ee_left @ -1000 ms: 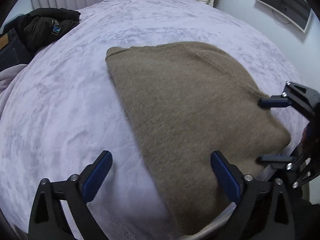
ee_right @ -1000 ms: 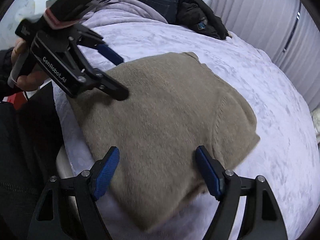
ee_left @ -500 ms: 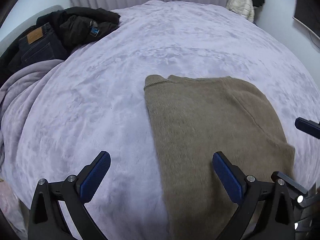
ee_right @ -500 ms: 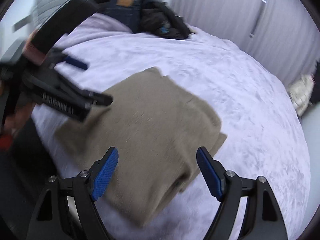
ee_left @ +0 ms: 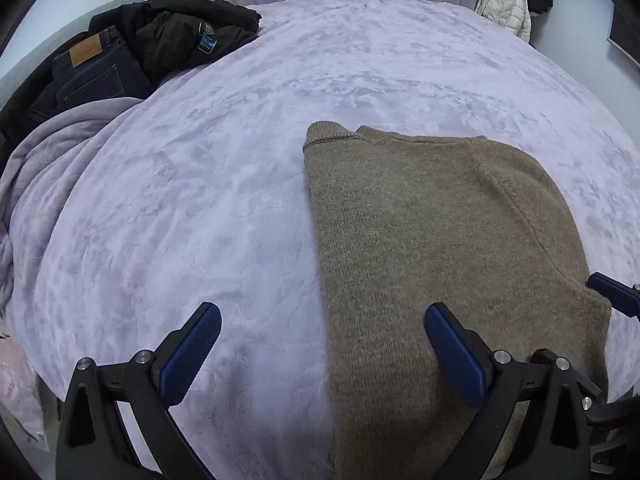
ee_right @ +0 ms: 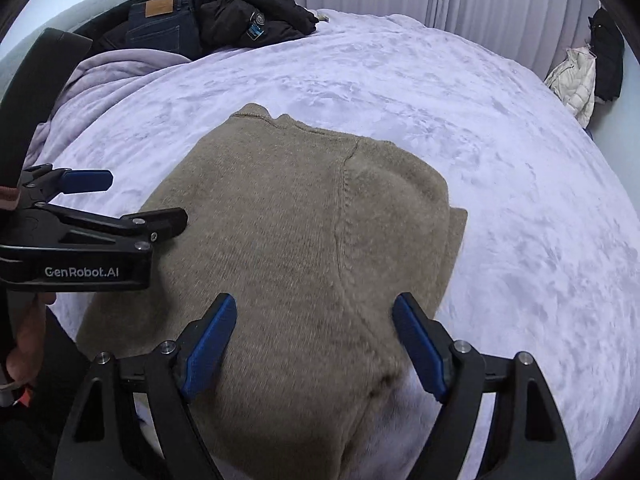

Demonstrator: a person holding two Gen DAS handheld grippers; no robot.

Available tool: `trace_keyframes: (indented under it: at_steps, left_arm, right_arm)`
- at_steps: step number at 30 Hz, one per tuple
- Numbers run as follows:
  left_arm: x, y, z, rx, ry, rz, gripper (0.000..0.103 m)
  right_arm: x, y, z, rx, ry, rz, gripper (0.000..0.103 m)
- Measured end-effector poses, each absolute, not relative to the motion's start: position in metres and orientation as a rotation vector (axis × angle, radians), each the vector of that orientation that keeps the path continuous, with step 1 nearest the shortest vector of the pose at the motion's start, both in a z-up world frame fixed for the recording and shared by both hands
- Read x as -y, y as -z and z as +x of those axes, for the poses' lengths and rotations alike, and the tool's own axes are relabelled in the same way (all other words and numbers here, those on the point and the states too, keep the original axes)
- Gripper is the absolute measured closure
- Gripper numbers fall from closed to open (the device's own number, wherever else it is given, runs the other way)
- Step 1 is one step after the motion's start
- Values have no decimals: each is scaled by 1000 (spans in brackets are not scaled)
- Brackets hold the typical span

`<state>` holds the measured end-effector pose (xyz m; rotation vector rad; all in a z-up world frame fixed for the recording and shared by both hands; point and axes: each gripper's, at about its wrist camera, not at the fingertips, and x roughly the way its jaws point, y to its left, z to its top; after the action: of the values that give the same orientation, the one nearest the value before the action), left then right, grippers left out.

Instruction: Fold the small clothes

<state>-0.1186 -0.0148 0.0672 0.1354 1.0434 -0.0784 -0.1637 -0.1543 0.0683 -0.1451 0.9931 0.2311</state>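
A tan knitted sweater (ee_right: 304,248) lies partly folded on a bed covered by a pale lilac plush blanket (ee_left: 192,208), near the bed's front edge. Both claws hover above it, empty.

The left claw (ee_left: 320,354) has its blue-padded fingers spread wide; one finger is over bare blanket, the other over the sweater's left side. The right claw (ee_right: 312,346) is also spread wide, poised above the sweater's near end. Neither pinches any cloth.

The step in hand appears to be taking hold for the next fold. To do it well, each claw should probably come down on a near corner or edge, gather all layers in one pinch, then lift evenly and carry the near end toward the collar so the edges line up (thick knit tends to slide and bunch if only the top layer is caught).

The sweater is a fuzzy, olive-brown wool knit. A sleeve seam curves across the right side, where the cloth is doubled over, and a ribbed collar sits at the far end. Dark jeans (ee_left: 92,68) and a black jacket (ee_left: 180,36) are piled at the bed's far left corner.
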Motion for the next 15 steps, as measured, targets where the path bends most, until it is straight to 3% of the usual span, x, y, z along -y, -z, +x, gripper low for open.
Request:
trace_keyframes:
  at_steps: [15]
  left_arm:
    - [17, -76, -150, -1099, 88, 129, 1]
  right_arm:
    - [156, -100, -204, -1047, -149, -114, 19]
